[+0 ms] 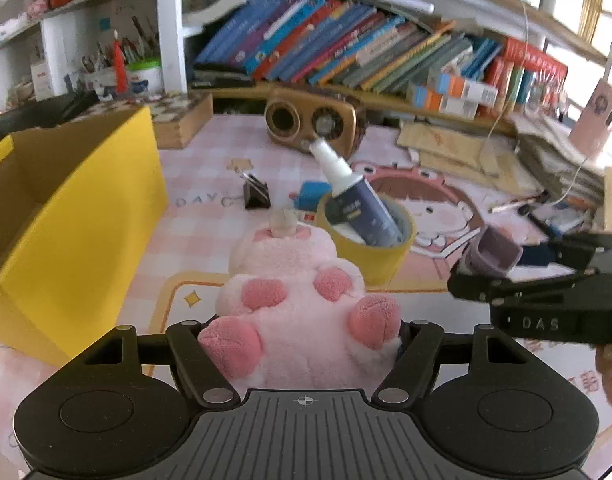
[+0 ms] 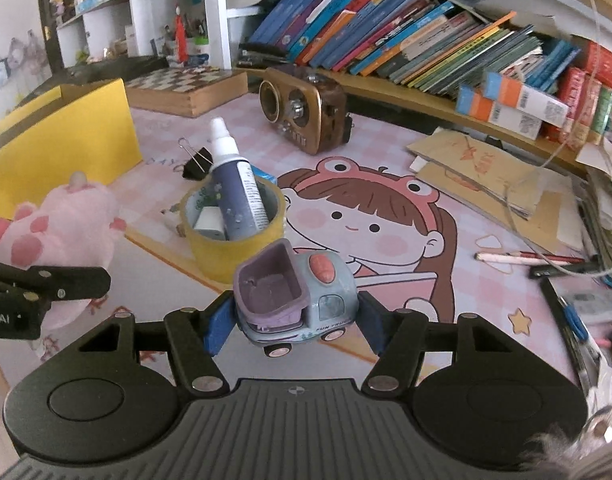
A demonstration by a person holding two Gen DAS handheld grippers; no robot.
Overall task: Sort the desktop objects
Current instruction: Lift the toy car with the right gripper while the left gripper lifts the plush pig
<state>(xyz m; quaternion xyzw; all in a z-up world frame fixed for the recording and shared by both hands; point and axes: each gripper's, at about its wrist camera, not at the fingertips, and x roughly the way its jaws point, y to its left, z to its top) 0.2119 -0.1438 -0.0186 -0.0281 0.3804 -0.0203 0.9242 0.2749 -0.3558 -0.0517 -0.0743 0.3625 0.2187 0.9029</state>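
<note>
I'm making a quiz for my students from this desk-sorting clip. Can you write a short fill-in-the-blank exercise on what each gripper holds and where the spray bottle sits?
1. The left gripper is shut on a pink plush ____.
2. The right gripper is shut on a toy ____.
3. The spray bottle leans inside a roll of yellow ____.
4. The open cardboard box at the left of the desk is ____ on the outside.

Missing words: paw; truck; tape; yellow

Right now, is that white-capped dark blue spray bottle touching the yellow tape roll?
Touching. The right wrist view shows the dark blue spray bottle standing tilted inside the yellow tape roll, leaning against its rim.
</note>
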